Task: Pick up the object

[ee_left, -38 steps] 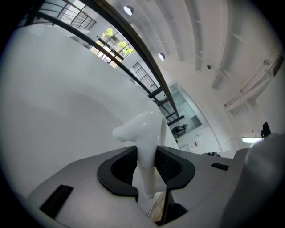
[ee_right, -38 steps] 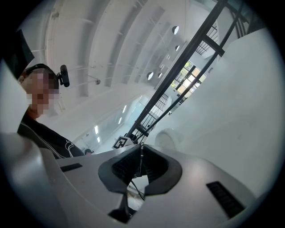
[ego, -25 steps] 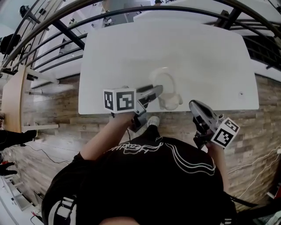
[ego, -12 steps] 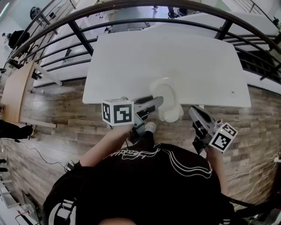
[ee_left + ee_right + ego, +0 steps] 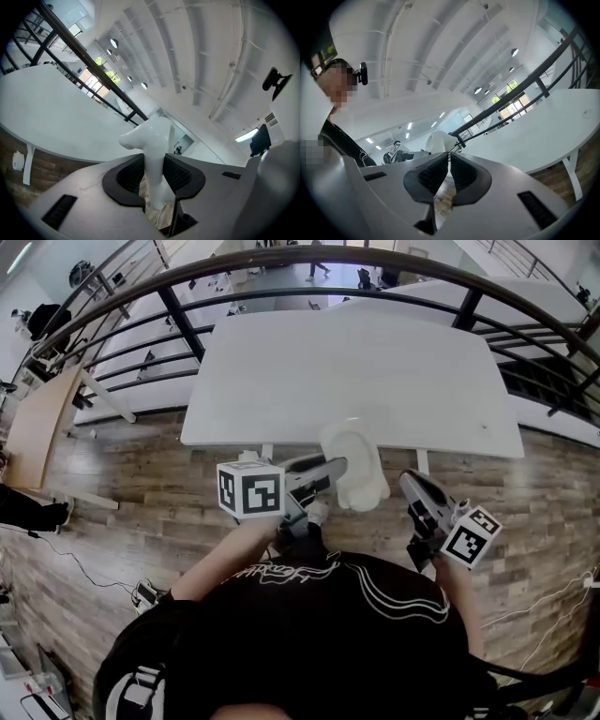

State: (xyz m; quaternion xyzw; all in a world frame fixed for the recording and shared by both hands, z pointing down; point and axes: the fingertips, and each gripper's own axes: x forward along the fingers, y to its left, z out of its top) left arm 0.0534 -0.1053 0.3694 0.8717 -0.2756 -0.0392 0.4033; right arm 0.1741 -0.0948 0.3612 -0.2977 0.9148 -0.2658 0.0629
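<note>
The object [image 5: 354,465] is a glossy white piece with a rounded body and a narrow neck. My left gripper [image 5: 328,470] is shut on it, and it hangs just past the front edge of the white table [image 5: 347,371], above the wooden floor. In the left gripper view its neck [image 5: 157,168] stands upright, pinched between the black pads [image 5: 129,176]. My right gripper [image 5: 412,482] hovers to the right of the object, apart from it, jaws closed on nothing. From the right gripper view [image 5: 449,157] the white object [image 5: 439,140] shows beyond the tips.
A black railing [image 5: 309,257] curves behind the table. A wooden desk [image 5: 28,427] stands at the far left, and cables [image 5: 84,568] lie on the plank floor [image 5: 122,484]. The person's dark shirt [image 5: 309,634] fills the lower part of the head view.
Both grippers and the white object have drawn back from the table's front edge toward the person and risen a little. The table now lies farther off in the head view.
</note>
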